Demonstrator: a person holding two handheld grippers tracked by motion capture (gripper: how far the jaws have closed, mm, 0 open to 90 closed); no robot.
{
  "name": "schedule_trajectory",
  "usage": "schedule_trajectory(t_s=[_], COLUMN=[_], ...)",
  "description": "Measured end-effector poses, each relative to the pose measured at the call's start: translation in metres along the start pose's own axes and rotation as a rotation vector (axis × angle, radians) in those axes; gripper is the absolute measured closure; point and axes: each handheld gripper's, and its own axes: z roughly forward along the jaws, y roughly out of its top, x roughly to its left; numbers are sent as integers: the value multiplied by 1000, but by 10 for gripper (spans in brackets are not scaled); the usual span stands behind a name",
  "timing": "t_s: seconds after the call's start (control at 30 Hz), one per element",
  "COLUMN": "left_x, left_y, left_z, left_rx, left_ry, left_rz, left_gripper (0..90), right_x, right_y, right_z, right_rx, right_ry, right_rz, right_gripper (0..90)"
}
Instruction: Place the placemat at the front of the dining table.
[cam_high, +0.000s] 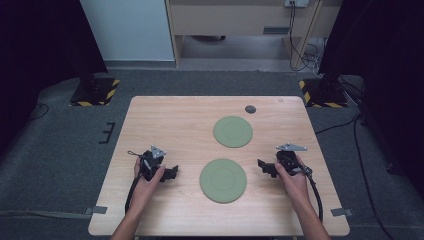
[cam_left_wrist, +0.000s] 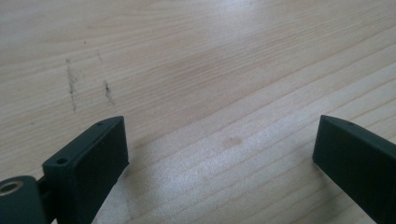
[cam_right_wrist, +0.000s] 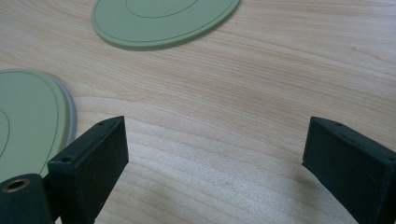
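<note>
**Cut Off, Covered, or Too Small to Read**

In the right gripper view, the nearer round flat green mat (cam_right_wrist: 28, 126) runs off the left edge, so only its right part shows, and the farther round flat green mat (cam_right_wrist: 163, 21) is cropped by the top edge. One black finger (cam_right_wrist: 355, 172) of that gripper runs off the right and bottom edges there.

In the left gripper view, a black finger (cam_left_wrist: 359, 168) is likewise cut by the right and bottom edges.

In the high view, the small dark round object (cam_high: 250, 109) near the far edge of the light wooden surface (cam_high: 165, 120) is too small to identify. The person's forearms leave the bottom edge, and each hand covers much of the gripper it holds.
</note>
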Motion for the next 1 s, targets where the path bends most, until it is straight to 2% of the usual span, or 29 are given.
schedule_trajectory(t_s=[0.03, 0.4, 0.67, 0.77, 0.9, 1.0], left_x=[1, 2, 2, 2, 1, 1], left_y=[0, -1, -1, -1, -1, -1], left_z=[0, 1, 1, 1, 1, 1], left_rx=[-1, -3, -2, -2, -2, -2], left_ry=[-6, -6, -6, -5, -3, -2], left_rz=[-11, -10, -11, -12, -13, -14], left_gripper=[15, 3, 3, 2, 3, 3], right_x=[0, 1, 4, 5, 5, 7], right_y=[0, -3, -9, -14, -21, -24], right_z=[0, -1, -10, -12, -12, -11], right_rx=[-1, 7, 14, 10, 31, 30], right_ry=[-2, -6, -13, -43, -58, -86], right_rz=[4, 0, 9, 1, 24, 12], right_gripper=[68, 66, 56, 56, 47, 48])
